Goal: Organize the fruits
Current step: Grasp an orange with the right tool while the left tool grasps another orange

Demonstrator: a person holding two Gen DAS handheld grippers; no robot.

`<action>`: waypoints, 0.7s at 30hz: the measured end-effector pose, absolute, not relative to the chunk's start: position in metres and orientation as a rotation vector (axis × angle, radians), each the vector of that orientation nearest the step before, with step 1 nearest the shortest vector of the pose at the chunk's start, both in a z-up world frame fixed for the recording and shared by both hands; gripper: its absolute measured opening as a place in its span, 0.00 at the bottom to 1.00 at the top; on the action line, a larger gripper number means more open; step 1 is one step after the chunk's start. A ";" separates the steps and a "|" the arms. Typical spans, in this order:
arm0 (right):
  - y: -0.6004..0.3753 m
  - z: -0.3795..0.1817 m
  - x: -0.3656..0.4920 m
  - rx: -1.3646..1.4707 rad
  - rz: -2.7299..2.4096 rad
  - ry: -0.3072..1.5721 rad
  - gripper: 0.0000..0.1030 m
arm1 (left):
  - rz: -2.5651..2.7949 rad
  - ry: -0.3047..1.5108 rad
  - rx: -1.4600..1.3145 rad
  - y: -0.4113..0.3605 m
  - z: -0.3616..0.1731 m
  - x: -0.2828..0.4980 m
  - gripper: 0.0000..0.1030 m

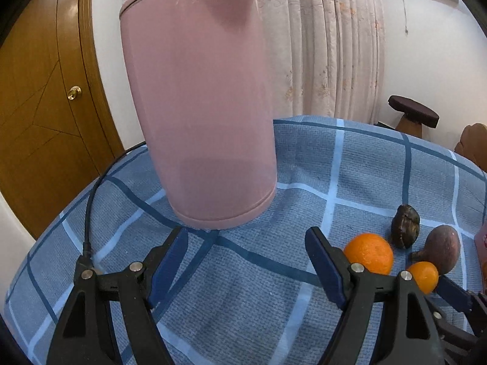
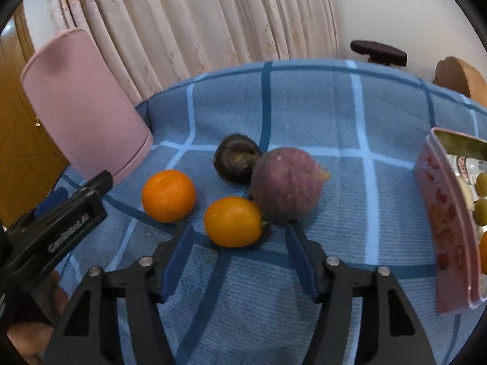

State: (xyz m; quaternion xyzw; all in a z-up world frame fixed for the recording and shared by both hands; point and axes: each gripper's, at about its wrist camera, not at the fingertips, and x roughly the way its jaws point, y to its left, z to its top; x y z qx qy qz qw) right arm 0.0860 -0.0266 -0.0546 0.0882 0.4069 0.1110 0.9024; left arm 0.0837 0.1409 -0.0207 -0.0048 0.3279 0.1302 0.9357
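Left wrist view: the left gripper [image 1: 246,261] is hovering low over the blue checked tablecloth [image 1: 304,158], its blue-padded jaws standing wide apart with nothing between them. A pink kettle [image 1: 197,106] is standing upright just beyond the fingertips at 12 o'clock, and a black cable [image 1: 91,200] is running along the cloth at 10 o'clock. At 3 o'clock of this gripper a mandarin [image 1: 369,252] is lying on the cloth, with a dark shrivelled fruit [image 1: 405,226] behind it, a small orange fruit [image 1: 424,276] partly hidden by the gripper arm, and a purple round fruit [image 1: 443,249] beyond that.

Right wrist view: the right gripper [image 2: 239,258] is pointing at the fruit cluster, its jaws spread apart and empty. The small orange fruit [image 2: 232,221] is sitting just ahead of the fingertips at 12 o'clock, touching the purple round fruit [image 2: 286,184] at 1 o'clock. The dark shrivelled fruit [image 2: 236,161] is lying behind both, against the purple one. The mandarin [image 2: 168,195] is lying apart at 11 o'clock. A pink tray [image 2: 441,228] holding green and orange fruits is standing at 3 o'clock.
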 end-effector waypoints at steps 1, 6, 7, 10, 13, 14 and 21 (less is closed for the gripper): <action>-0.026 -0.056 0.088 0.192 0.239 0.848 0.53 | 0.264 0.673 -0.016 0.142 -0.021 0.084 0.78; -0.030 -0.060 0.089 0.211 0.249 0.861 0.44 | 0.249 0.671 -0.033 0.144 -0.020 0.084 0.78; -0.031 -0.059 0.088 0.210 0.257 0.860 0.44 | 0.237 0.668 -0.036 0.143 -0.020 0.084 0.78; -0.037 -0.055 0.075 0.212 0.298 0.842 0.44 | 0.179 0.664 -0.057 0.140 -0.017 0.083 0.78; -0.044 -0.050 0.059 0.203 0.310 0.807 0.44 | 0.102 0.651 -0.076 0.136 -0.014 0.080 0.78; -0.048 -0.048 0.053 0.199 0.306 0.792 0.44 | 0.085 0.649 -0.078 0.134 -0.013 0.079 0.78; -0.092 -0.032 0.028 0.187 0.166 0.662 0.44 | -0.039 0.667 -0.058 0.112 -0.019 0.082 0.78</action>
